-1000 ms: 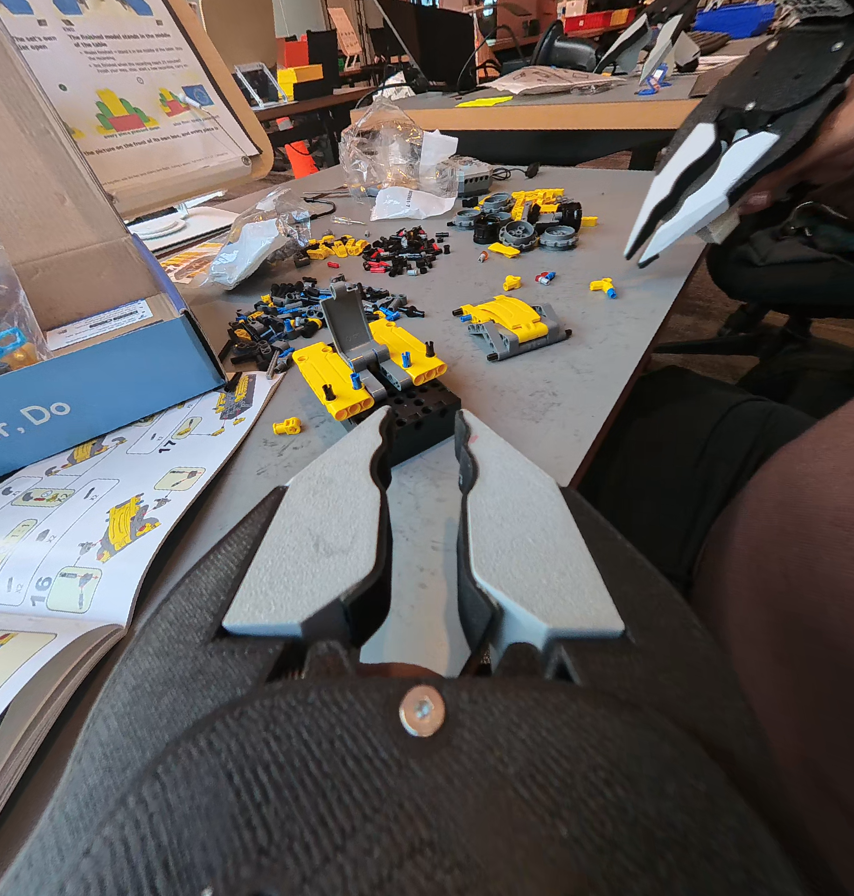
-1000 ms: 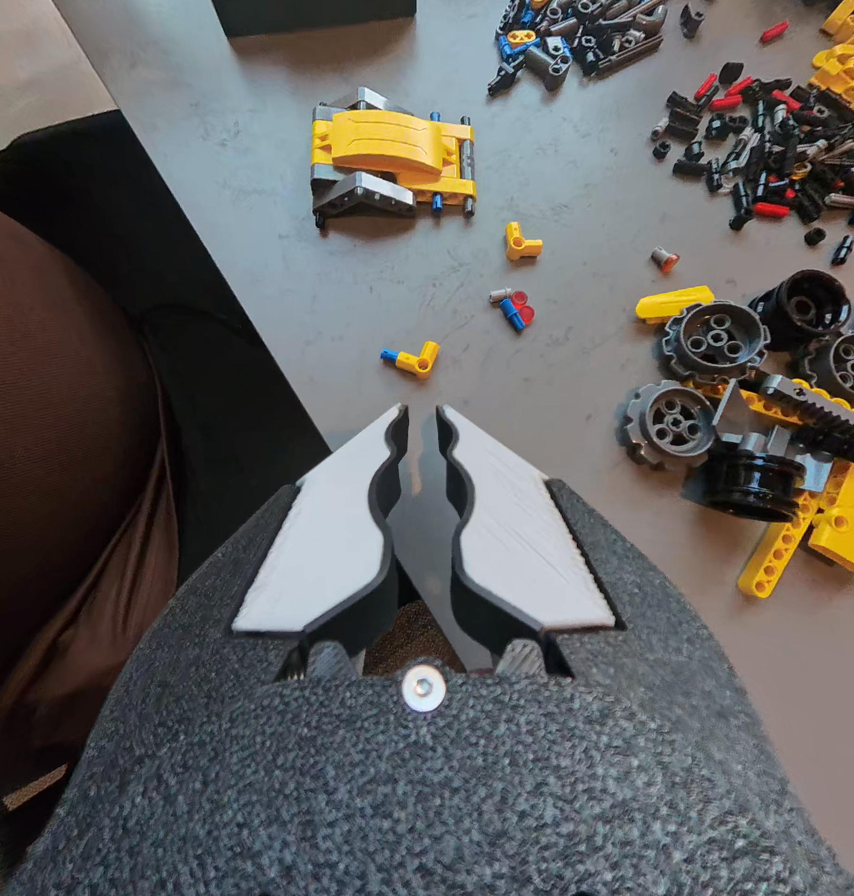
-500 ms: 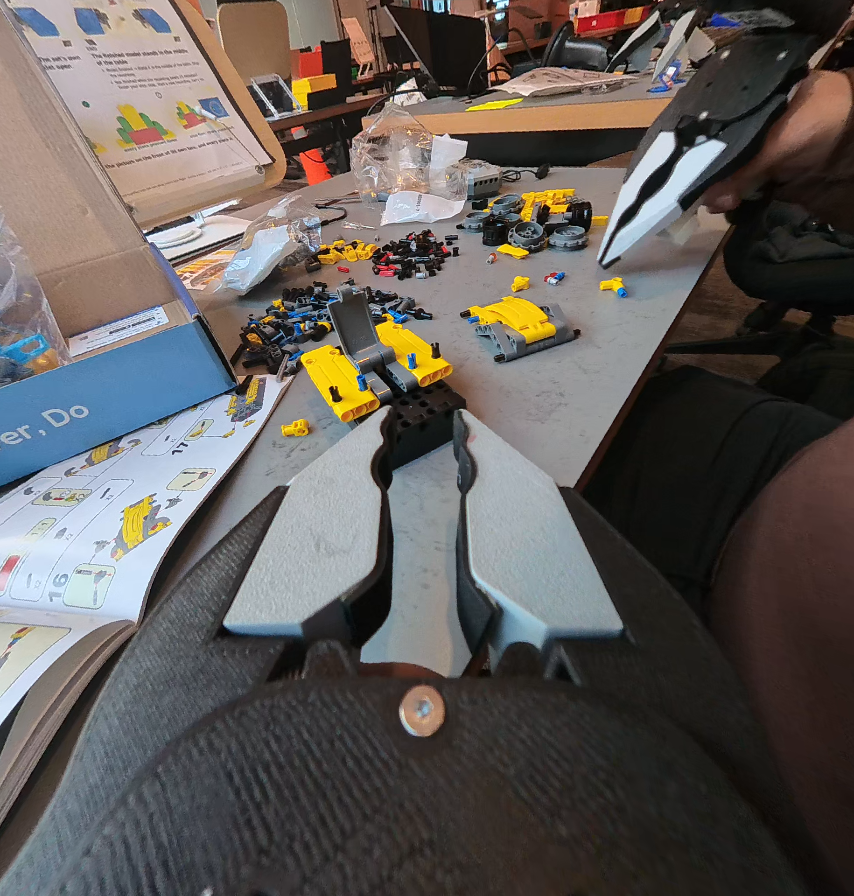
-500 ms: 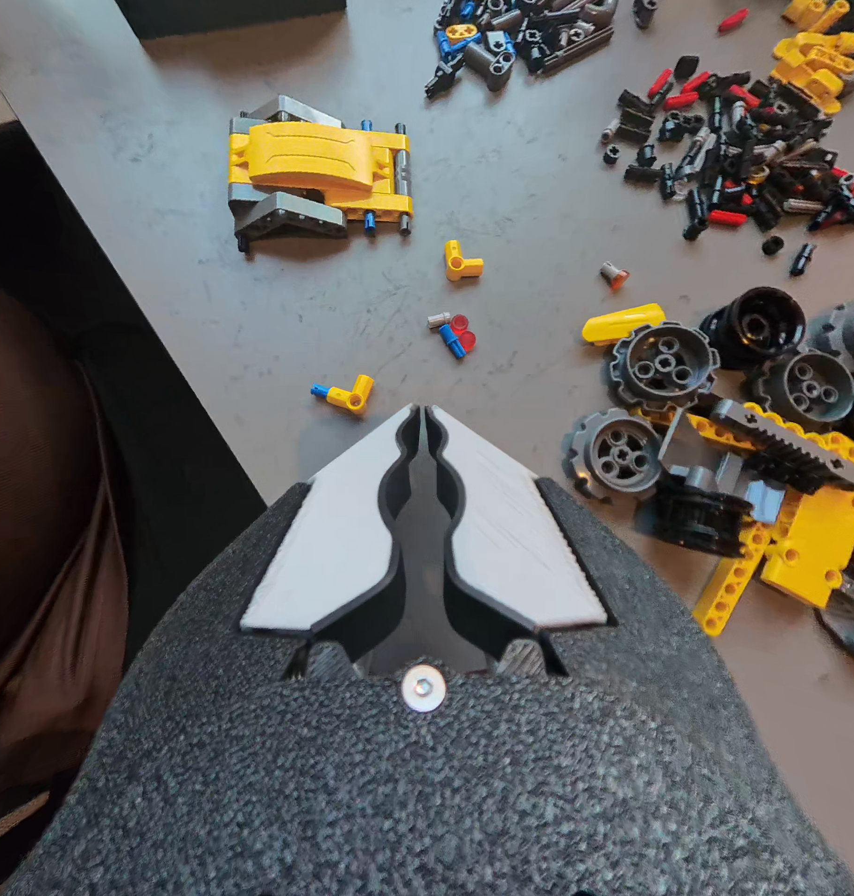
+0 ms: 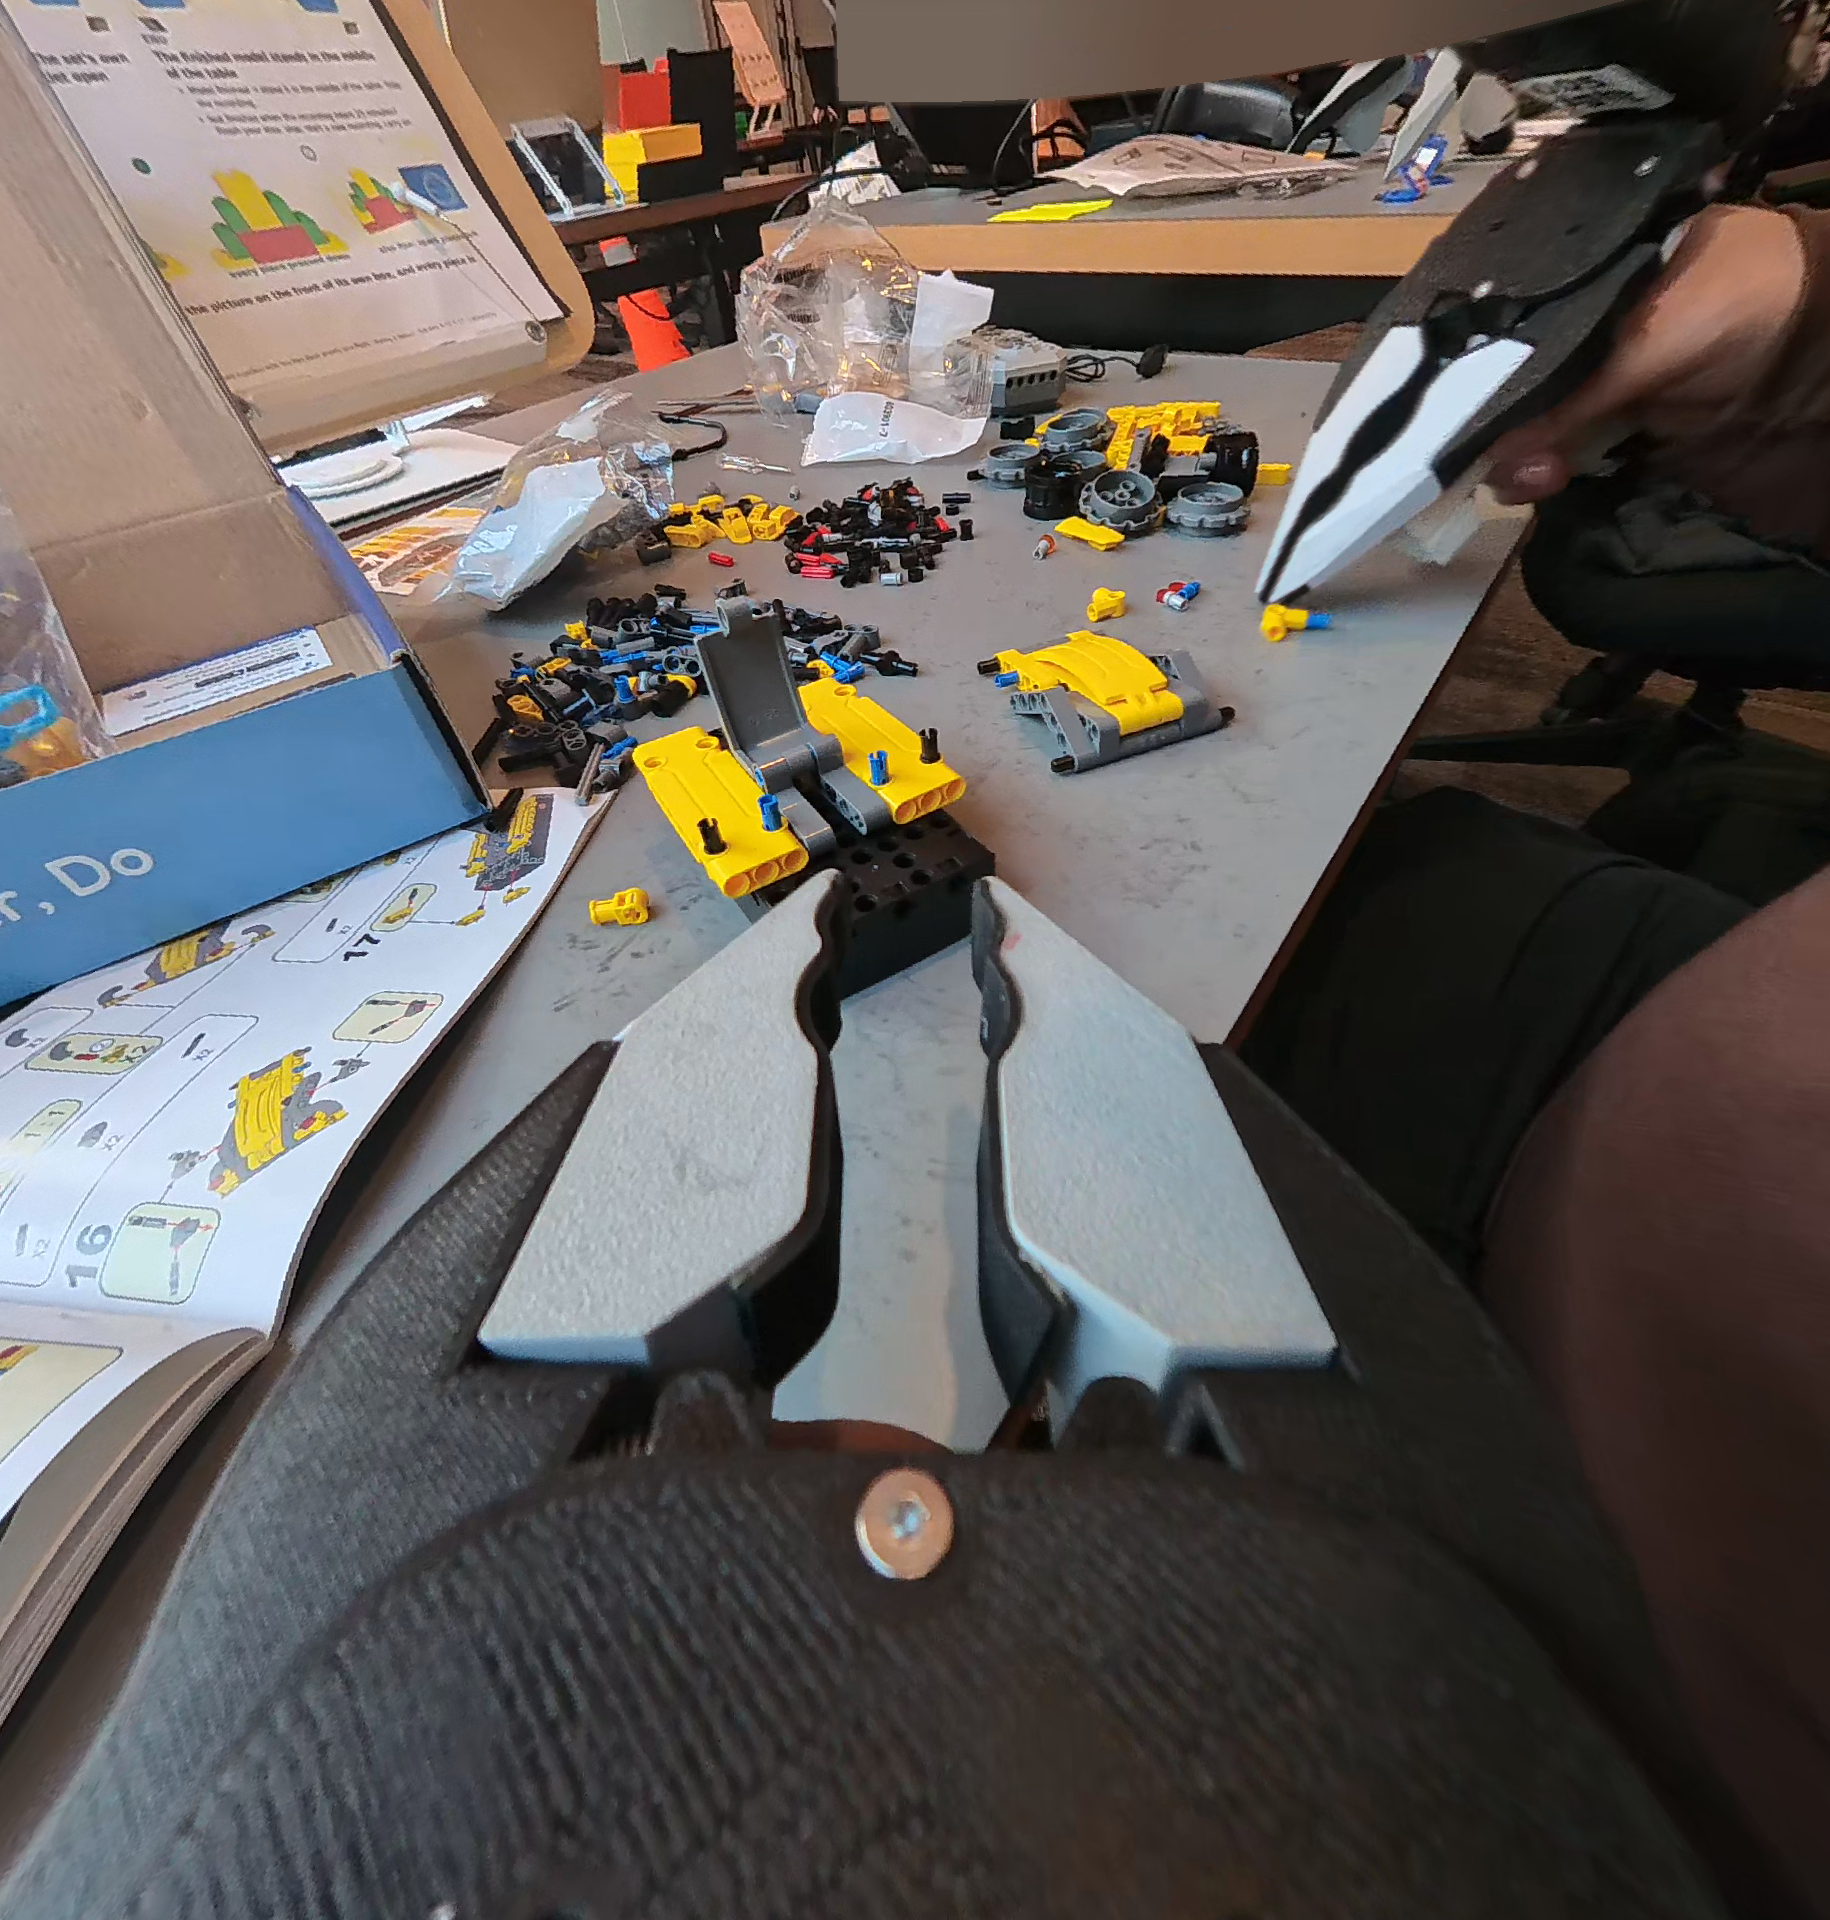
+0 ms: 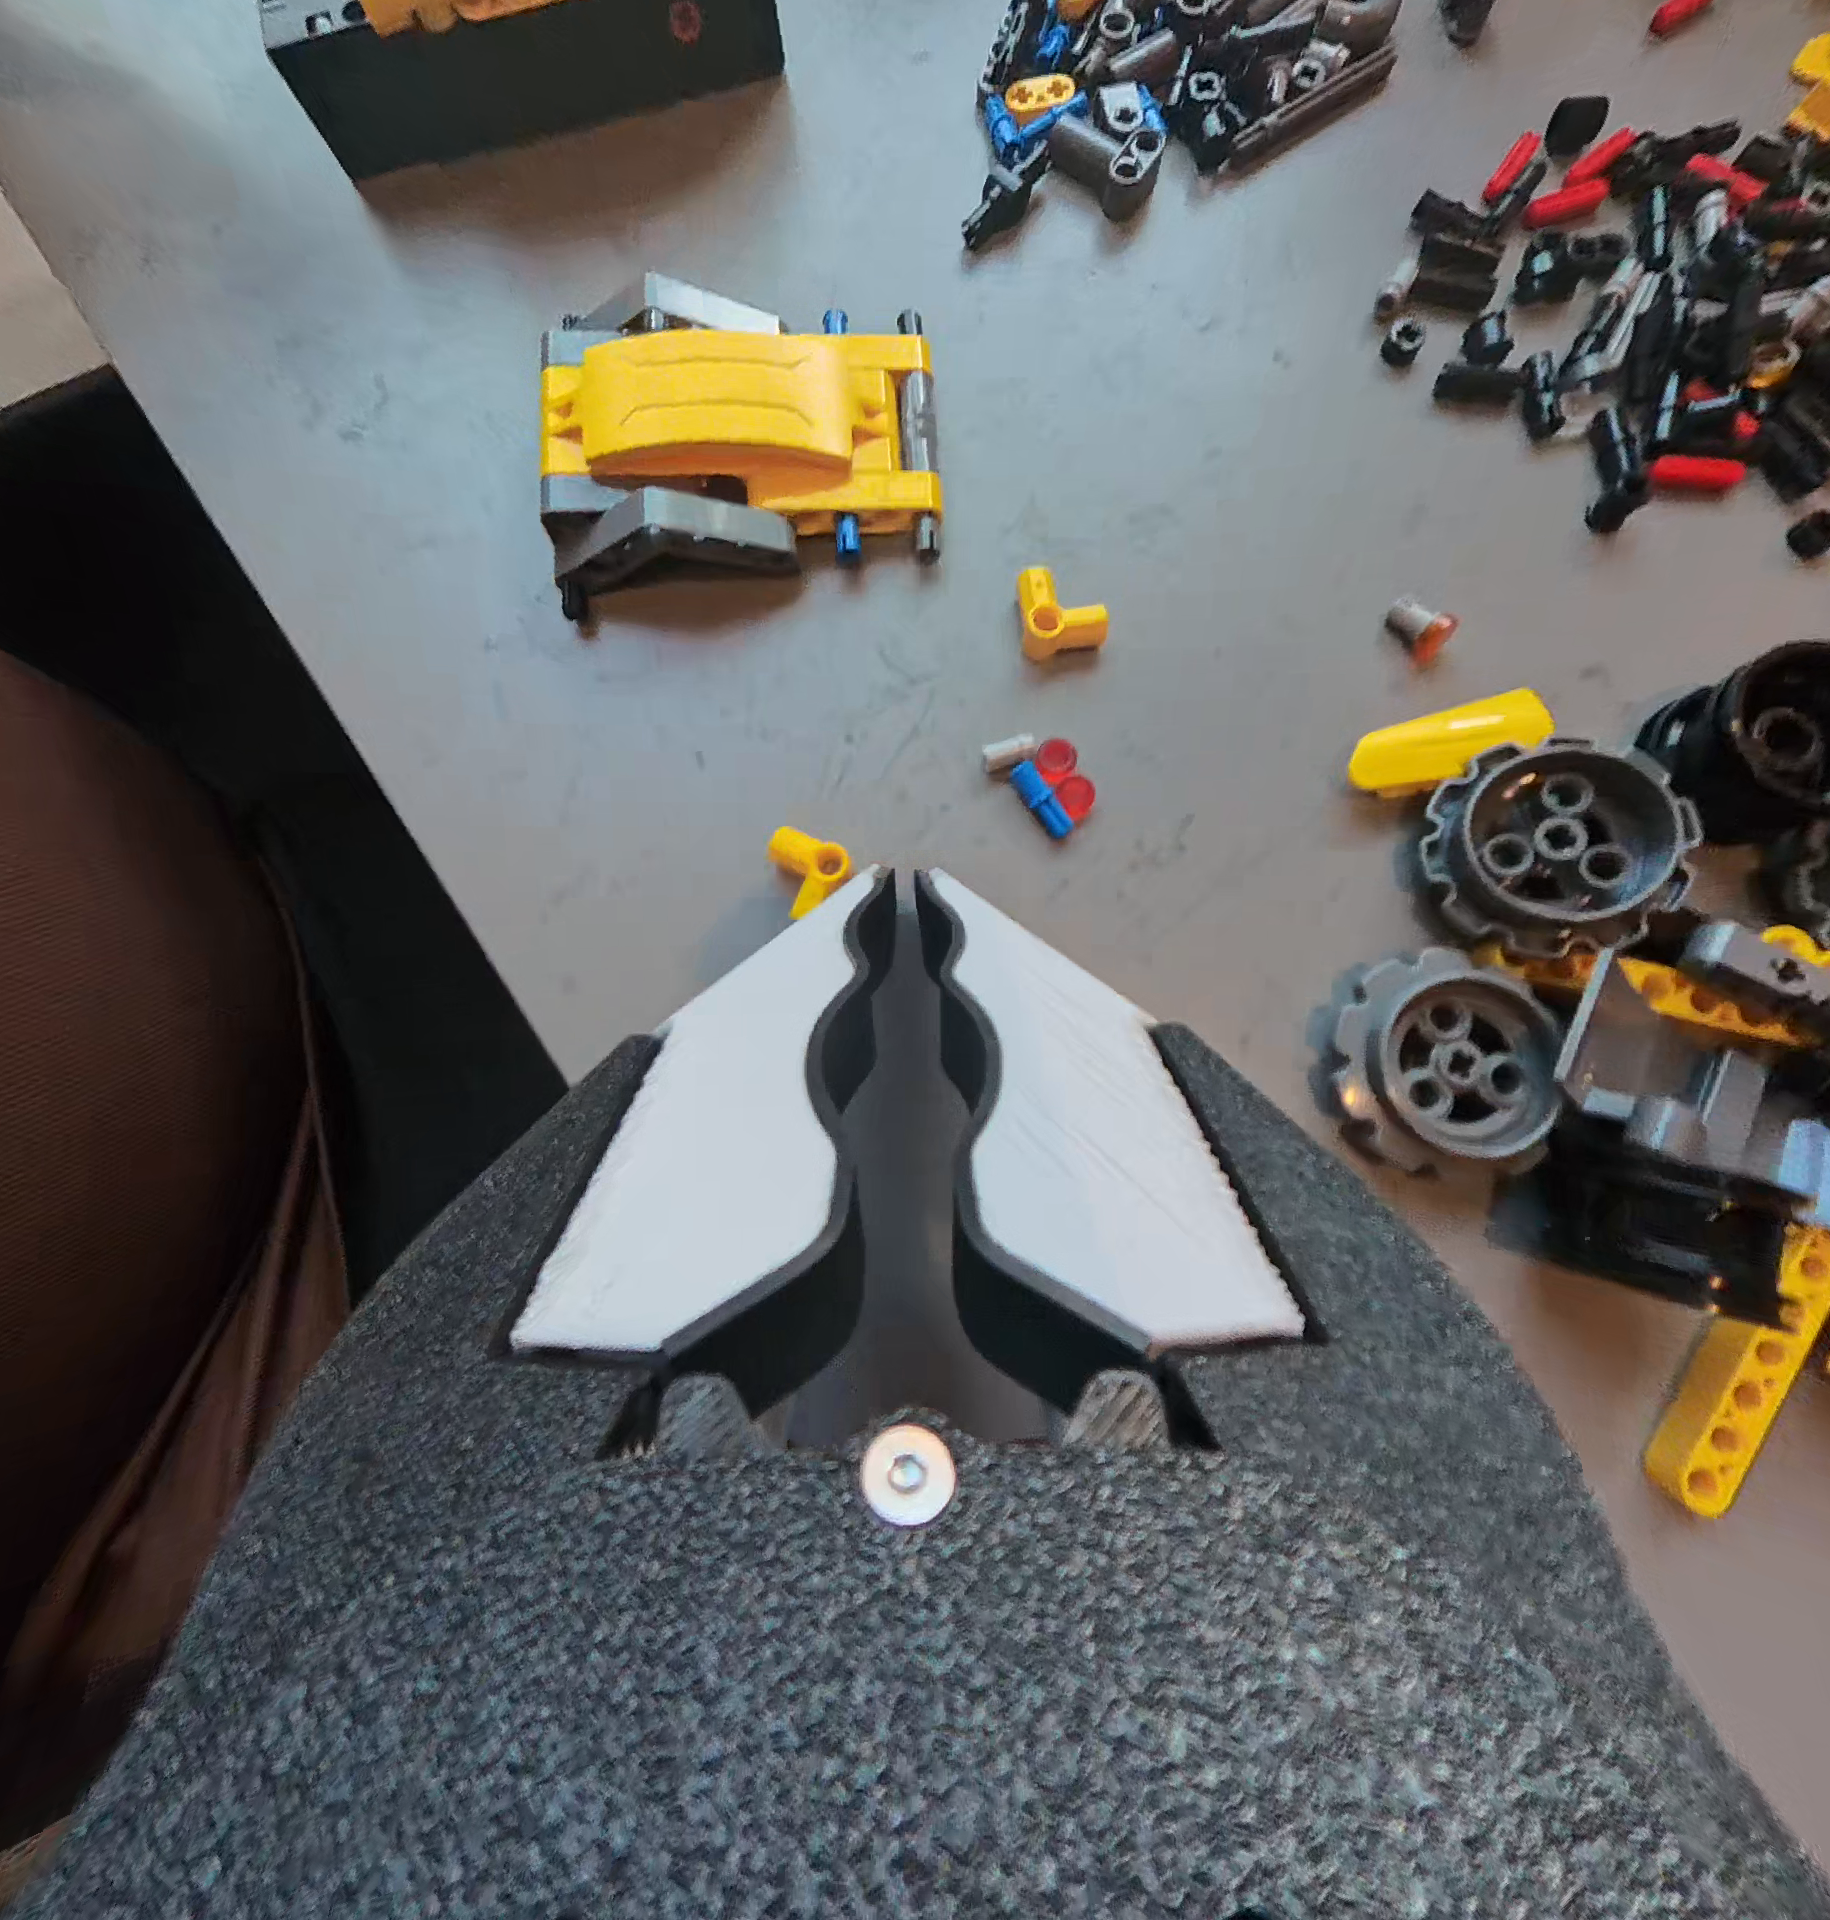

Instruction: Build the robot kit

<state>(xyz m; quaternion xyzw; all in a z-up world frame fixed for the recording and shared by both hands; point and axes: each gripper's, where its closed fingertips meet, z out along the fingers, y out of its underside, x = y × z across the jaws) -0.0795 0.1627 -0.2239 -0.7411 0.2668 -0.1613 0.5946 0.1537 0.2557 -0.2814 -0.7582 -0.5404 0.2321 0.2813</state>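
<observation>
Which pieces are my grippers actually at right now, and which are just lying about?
At the grippers:
- left gripper, jaws open, pointed at the black block
- right gripper, jaws almost shut, tips beside the yellow elbow connector

Lying about:
- yellow-grey assembly
- wheels
- loose pins
- instruction booklet
- blue box

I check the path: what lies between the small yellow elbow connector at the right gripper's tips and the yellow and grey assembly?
Bare table, as the right wrist view shows.

Low left view, steep right view, shared yellow assembly (image 5: pixel 1108 691).
</observation>
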